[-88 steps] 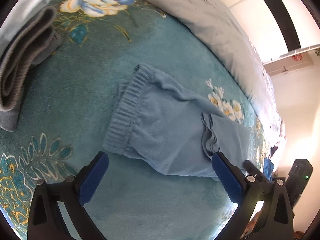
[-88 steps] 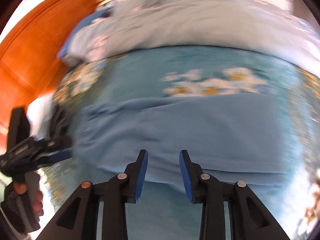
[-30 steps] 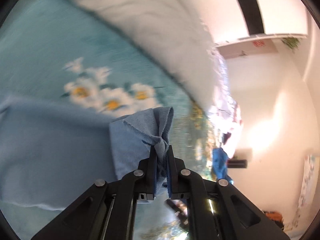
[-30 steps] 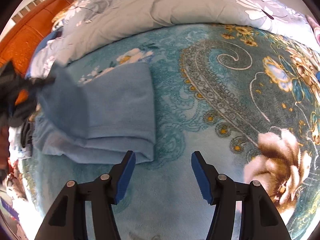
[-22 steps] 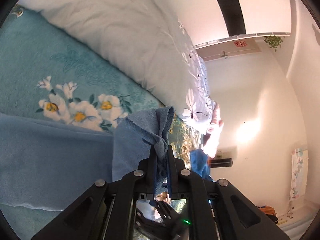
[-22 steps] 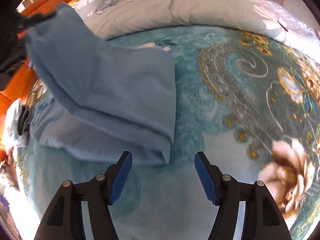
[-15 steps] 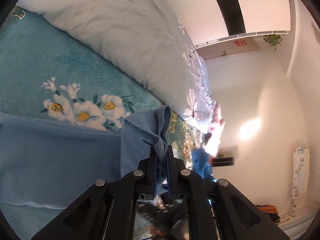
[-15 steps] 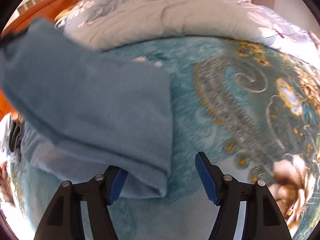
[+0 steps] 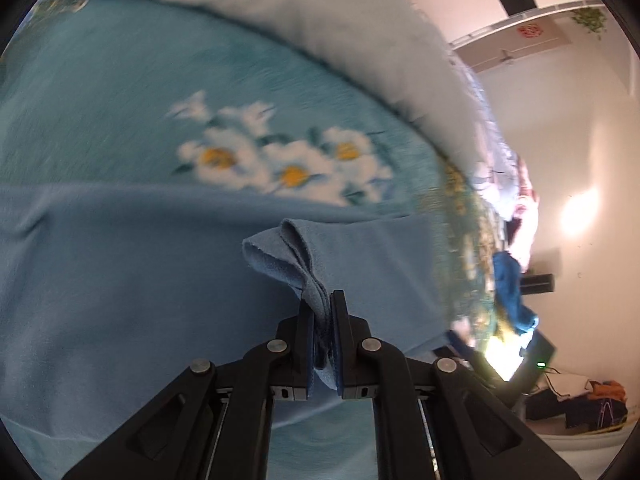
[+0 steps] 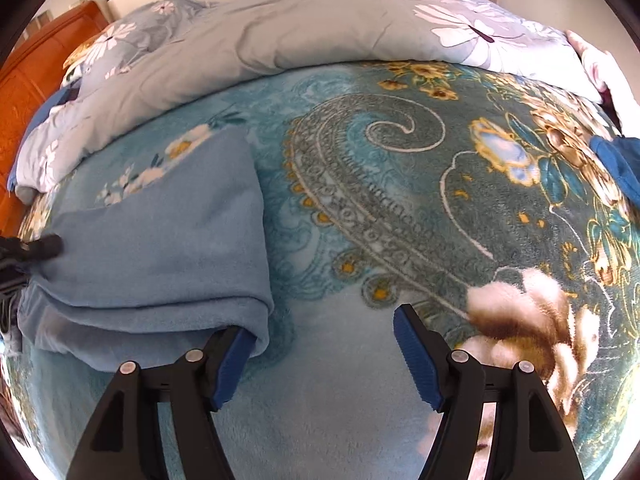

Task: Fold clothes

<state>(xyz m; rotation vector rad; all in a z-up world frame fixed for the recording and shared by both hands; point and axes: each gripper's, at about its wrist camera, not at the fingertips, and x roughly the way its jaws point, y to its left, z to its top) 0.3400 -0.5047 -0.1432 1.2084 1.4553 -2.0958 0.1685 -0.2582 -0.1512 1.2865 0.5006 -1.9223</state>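
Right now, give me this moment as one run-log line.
left gripper: shut on light blue fleece garment hem | right gripper: open, at fold edge | garment: doubled over on teal floral blanket

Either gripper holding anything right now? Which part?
The left gripper is shut on the blue garment, pinching a bunched hem edge. The right gripper is open and holds nothing, its left finger at the garment's folded edge.

We see a bed under a teal floral blanket [image 10: 400,184], a grey flowered duvet [image 10: 320,28], an orange wooden headboard [image 10: 24,80] and pale walls [image 9: 600,152].
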